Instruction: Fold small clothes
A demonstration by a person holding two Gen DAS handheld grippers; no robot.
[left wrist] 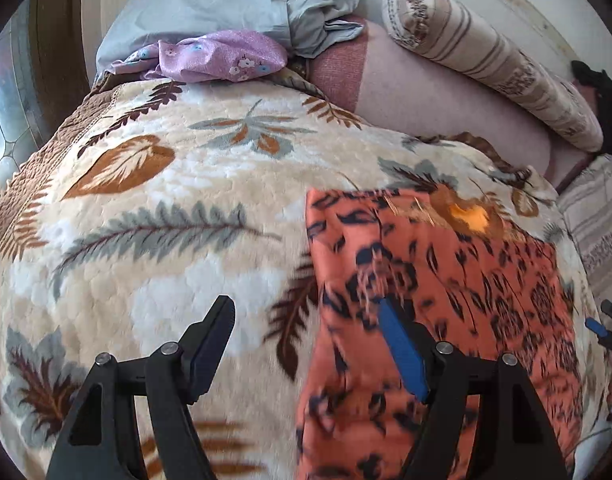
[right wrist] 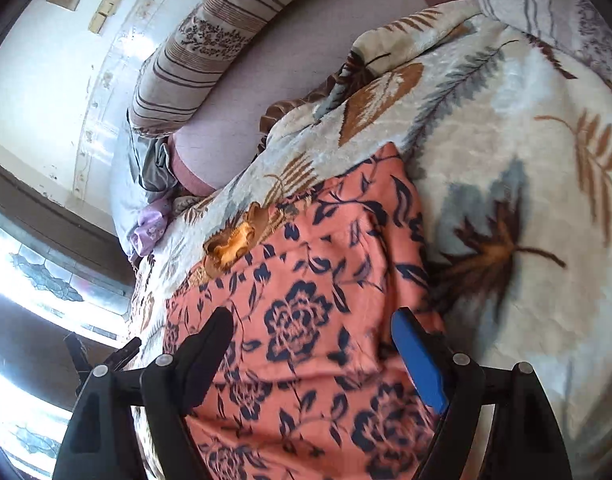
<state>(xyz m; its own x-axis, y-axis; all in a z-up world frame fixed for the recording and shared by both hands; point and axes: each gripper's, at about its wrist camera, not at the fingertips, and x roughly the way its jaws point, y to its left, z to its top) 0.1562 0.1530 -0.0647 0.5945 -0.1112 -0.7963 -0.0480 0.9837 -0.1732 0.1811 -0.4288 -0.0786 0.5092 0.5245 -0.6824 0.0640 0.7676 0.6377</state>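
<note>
**Now both hand-held grippers stand spread over the orange cloth**

Beneath everything lies the leaf-print blanket (left wrist: 154,216) on the bed. On it the orange floral garment (right wrist: 306,320) lies flat, its long axis running ahead of the right hand-held gripper (right wrist: 311,342), directly under those spread jaws. The left hand-held gripper (left wrist: 306,326), also spread, straddles the garment's left edge. Judged nearer: the right.

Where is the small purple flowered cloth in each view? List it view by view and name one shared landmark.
Left wrist view: the purple flowered cloth lies top centre-left, against the grey-blue pillow.
Right wrist view: the same cloth shows small at the left, just below the pillow.
Shared landmark: the orange floral garment spread on the leaf-print blanket.
</note>
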